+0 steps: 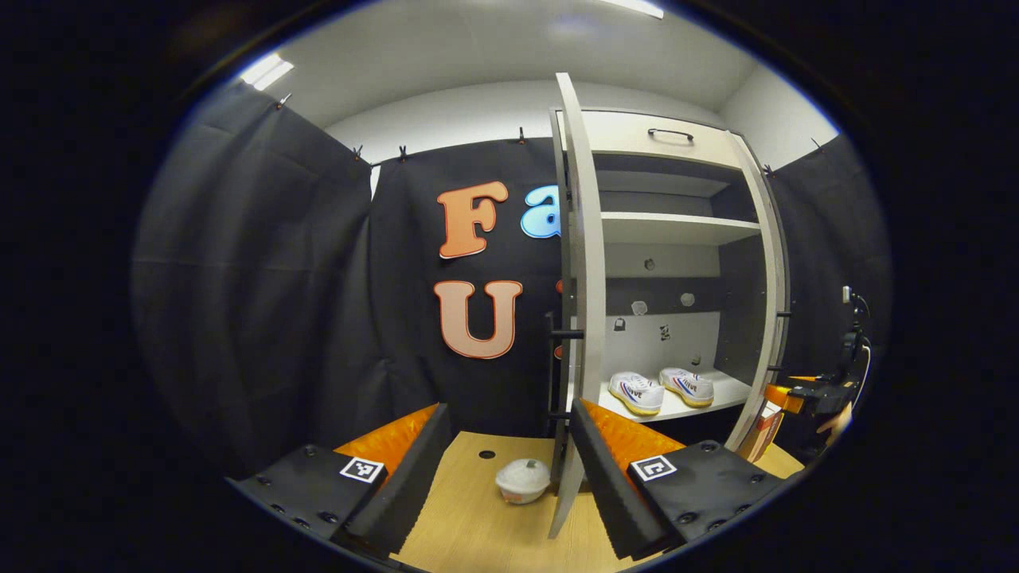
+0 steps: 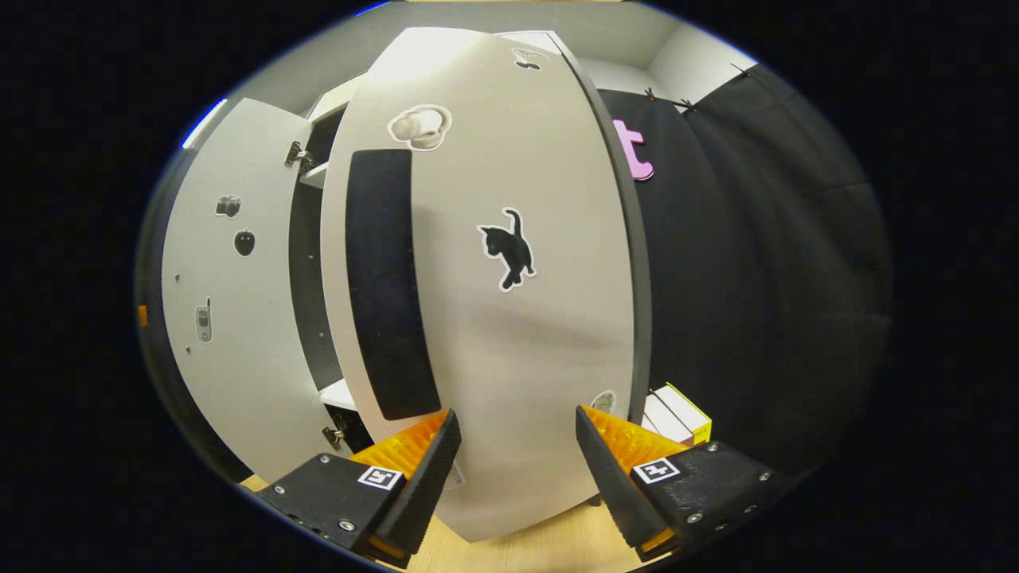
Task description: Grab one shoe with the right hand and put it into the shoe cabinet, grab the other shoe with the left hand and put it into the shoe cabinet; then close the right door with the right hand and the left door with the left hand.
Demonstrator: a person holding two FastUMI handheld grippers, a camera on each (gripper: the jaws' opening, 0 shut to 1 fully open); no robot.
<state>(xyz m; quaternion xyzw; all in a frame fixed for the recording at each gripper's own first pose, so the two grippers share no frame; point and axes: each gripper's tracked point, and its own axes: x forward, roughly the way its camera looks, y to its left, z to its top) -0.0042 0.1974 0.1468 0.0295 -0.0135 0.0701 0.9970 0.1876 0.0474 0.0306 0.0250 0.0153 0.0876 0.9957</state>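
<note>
Two white shoes stand side by side on the lower shelf of the pale shoe cabinet. Its left door stands open, edge-on to me, with a dark handle. My left gripper is open and holds nothing, low and just left of that door's edge. The right door, with a cat sticker and a black strip, stands close in front of my right gripper. That gripper is open with nothing in it. It appears small at the far right as the right gripper.
A white lidded bowl sits on the wooden floor beside the left door's foot. Flat boxes lean by the cabinet's right side. The left door's inner face carries small stickers. Black cloth walls close in on all sides.
</note>
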